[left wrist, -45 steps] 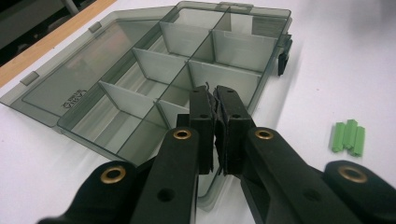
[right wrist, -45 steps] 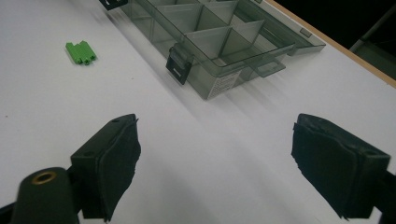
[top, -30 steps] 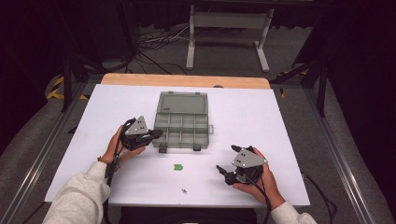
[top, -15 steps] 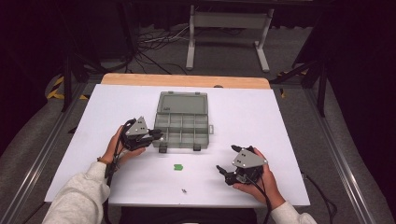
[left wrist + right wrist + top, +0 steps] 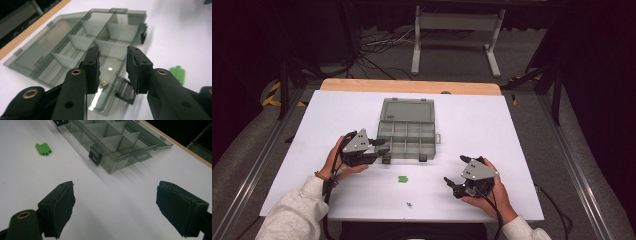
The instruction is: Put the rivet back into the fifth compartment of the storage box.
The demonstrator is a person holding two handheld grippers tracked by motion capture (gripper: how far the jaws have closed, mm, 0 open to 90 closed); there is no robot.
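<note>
- High view: a person's left gripper (image 5: pixel 379 150) sits at the near-left corner of a smoky-grey compartment box (image 5: pixel 407 131), its lid laid open on the white table (image 5: pixel 492 125). The right gripper (image 5: pixel 454 185) rests well apart, near the table's front edge, jaws spread. A small green piece (image 5: pixel 402 179) lies between the two, just in front of the box; a tiny dark speck (image 5: pixel 410 204) lies nearer the edge.
- Left gripper view: the jaws, which have just been opening, stand parted with nothing pinched, above the box's corner compartment and front latch (image 5: pixel 126 93).
- Right gripper view: the jaws are spread wide over bare table; the box (image 5: pixel 117 140) and green piece (image 5: pixel 43 148) lie beyond.
</note>
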